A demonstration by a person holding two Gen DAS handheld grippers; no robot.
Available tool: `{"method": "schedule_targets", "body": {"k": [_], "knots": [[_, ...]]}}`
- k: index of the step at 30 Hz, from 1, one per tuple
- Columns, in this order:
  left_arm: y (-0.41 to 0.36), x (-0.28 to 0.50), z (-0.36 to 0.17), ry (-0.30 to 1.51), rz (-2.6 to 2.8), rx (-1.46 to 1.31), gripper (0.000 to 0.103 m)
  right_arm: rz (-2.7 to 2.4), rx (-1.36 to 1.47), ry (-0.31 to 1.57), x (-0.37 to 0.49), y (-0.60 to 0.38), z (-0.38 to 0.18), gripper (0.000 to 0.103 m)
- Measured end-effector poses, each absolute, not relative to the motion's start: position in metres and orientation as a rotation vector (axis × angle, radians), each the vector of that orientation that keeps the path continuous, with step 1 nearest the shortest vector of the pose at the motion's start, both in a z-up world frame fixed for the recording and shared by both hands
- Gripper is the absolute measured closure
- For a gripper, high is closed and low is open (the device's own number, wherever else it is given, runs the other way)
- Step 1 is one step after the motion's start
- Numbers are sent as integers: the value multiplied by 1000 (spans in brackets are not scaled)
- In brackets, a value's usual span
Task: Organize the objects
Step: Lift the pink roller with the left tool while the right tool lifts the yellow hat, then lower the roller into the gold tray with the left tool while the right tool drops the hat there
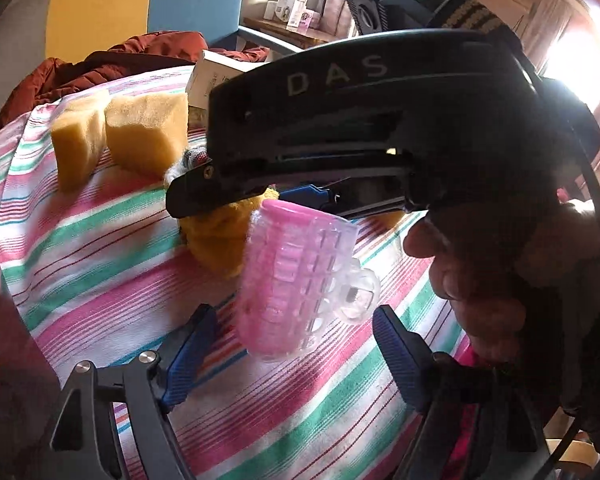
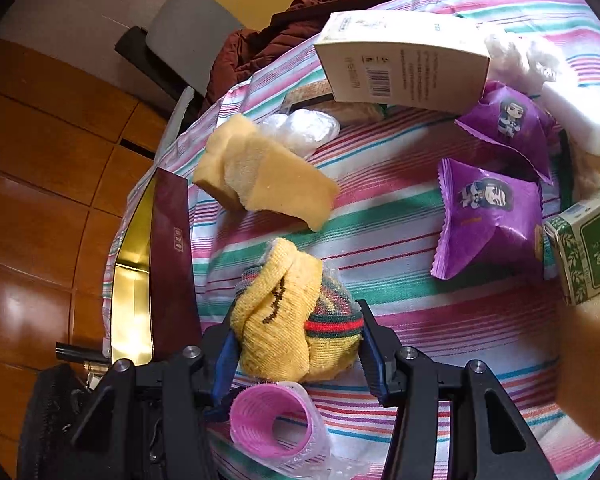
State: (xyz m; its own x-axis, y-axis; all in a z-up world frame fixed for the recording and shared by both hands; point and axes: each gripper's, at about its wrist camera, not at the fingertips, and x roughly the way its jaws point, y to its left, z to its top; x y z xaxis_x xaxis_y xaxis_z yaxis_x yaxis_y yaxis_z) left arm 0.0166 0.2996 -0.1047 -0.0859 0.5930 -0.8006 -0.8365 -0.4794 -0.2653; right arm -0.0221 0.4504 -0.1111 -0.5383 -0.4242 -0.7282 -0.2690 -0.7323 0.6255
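Pink plastic, ribbed, inside a clear perforated sleeve: the hair roller (image 1: 300,280) sits low in the centre of the left wrist view, between the blue pads of the left gripper (image 1: 296,348). The jaws stand wide apart and neither pad touches it. Whether it rests on the striped cloth (image 1: 100,248) or is in mid-drop cannot be told. Risk: a cylinder released on soft, sloping fabric may roll toward the worktop edge.

In the right wrist view the roller (image 2: 274,424) lies at the bottom centre, just below the right gripper (image 2: 296,348), whose jaws are clamped on the yellow knitted sock bundle (image 2: 296,320). Risk: the loosely bunched knit may slip or unfold if lifted quickly; a lowered bundle may knock the roller.

At mid-frame lie the yellow sponge pieces (image 2: 260,176), at right two purple snack packets (image 2: 488,216), and above them a white carton (image 2: 400,68). Risk: the crowded layout leaves little room for a sweep.
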Motion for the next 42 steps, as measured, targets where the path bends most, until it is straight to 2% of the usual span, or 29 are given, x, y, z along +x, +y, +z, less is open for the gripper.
{"method": "schedule_targets", "body": {"k": [4,6,12,19,22,29,35,36,40,42], "knots": [[300,17,-107,327,1763,-1112,25,-2423,1460,-1082,-25,448,-111,50],[299,17,-109,319,1767,-1091,37,-2420,1462,-1071,-25,448,-110,50],[281,22,-101,297,1726,-1027,40,-2447,1459,-1069,-23,449,-107,50],[237,36,-72,224,1722,-976,40,-2630,1344,-1001,-18,453,-70,53],[235,3,-53,176,1767,-961,40,-2649,1301,-945,-19,445,-49,53],[116,-6,-8,4,2094,-948,40,-2540,1252,-751,-49,375,-18,53],[34,-35,-19,-24,2366,-1042,39,-2428,1290,-566,-103,281,-9,51],[14,-21,-22,-15,2388,-1072,39,-2412,1305,-551,-115,267,-10,51],[-14,-25,-45,26,2470,-1181,36,-2365,1317,-570,-154,223,-11,31],[-20,-38,-55,17,2490,-1205,34,-2386,1308,-572,-164,211,-7,30]]}}
